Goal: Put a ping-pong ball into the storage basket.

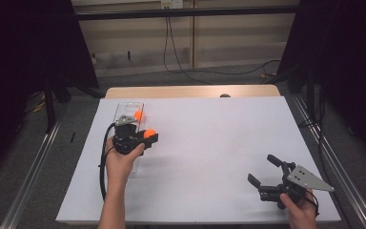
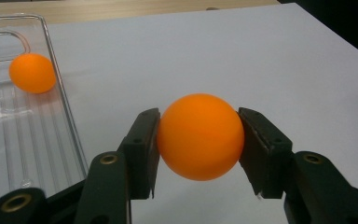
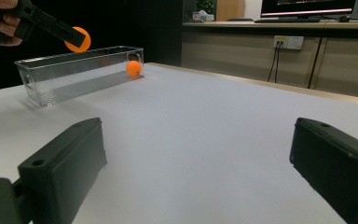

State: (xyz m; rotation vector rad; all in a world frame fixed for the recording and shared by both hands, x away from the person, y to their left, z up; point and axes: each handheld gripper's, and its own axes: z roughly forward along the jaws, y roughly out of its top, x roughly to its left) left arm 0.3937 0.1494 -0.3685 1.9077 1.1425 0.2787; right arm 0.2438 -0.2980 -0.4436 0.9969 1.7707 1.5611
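My left gripper (image 1: 148, 136) is shut on an orange ball (image 2: 199, 136), its two black pads pressed on the ball's sides. It holds the ball in the air just right of a clear plastic tray (image 1: 124, 109) at the table's left. A second orange ball (image 1: 138, 115) lies inside that tray near its far end, also seen as the ball (image 2: 32, 73) and the ball (image 3: 133, 68). My right gripper (image 1: 263, 169) rests low at the front right of the white tabletop, its jaws wide apart with nothing between them.
The white sheet (image 1: 209, 138) covers most of the table; a wooden strip (image 1: 190, 91) shows at its far edge. Dark curtains stand on both sides. Cables run across the floor behind the table.
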